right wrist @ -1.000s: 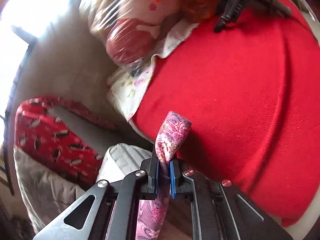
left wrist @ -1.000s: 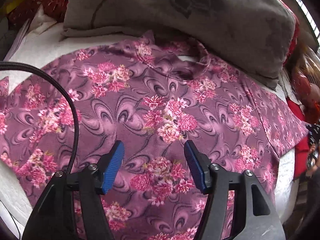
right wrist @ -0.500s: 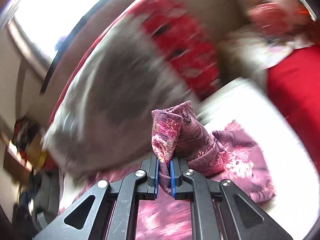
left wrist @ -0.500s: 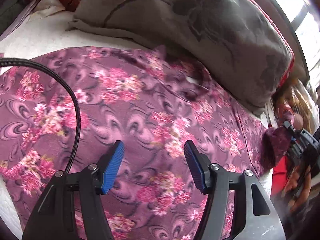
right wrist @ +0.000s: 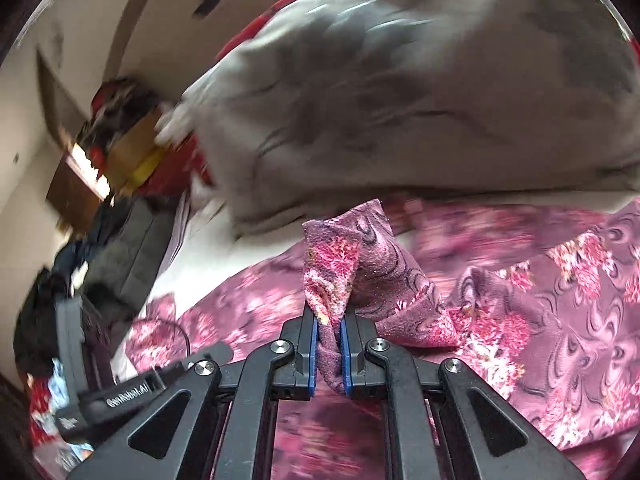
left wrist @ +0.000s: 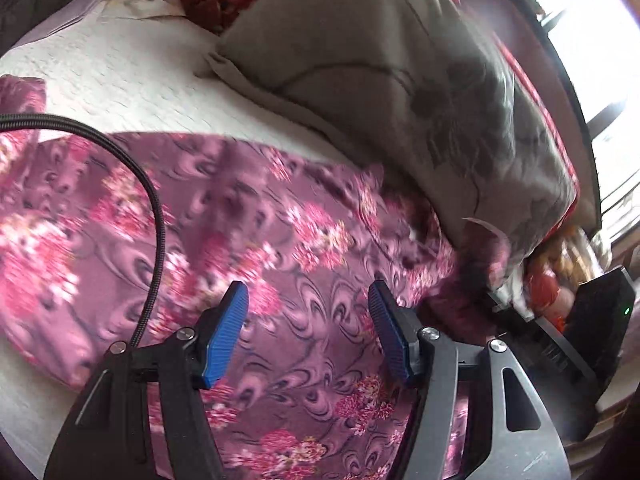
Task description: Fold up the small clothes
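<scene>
Right gripper [right wrist: 329, 354] tilted down, jaws pinching bunched sleeve [right wrist: 344, 264] of floral garment [left wrist: 304, 280]. Left gripper [left wrist: 308, 336] angled down above garment, jaws spread, empty. Garment soft, purple-pink swirl print, spread on white textured bed [left wrist: 120, 68], top edge against grey pillow [left wrist: 400, 80].

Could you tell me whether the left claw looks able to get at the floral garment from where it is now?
Probably yes: the left claw stands open just above the floral garment, with nothing between them. The black cable runs off to one side.
</scene>
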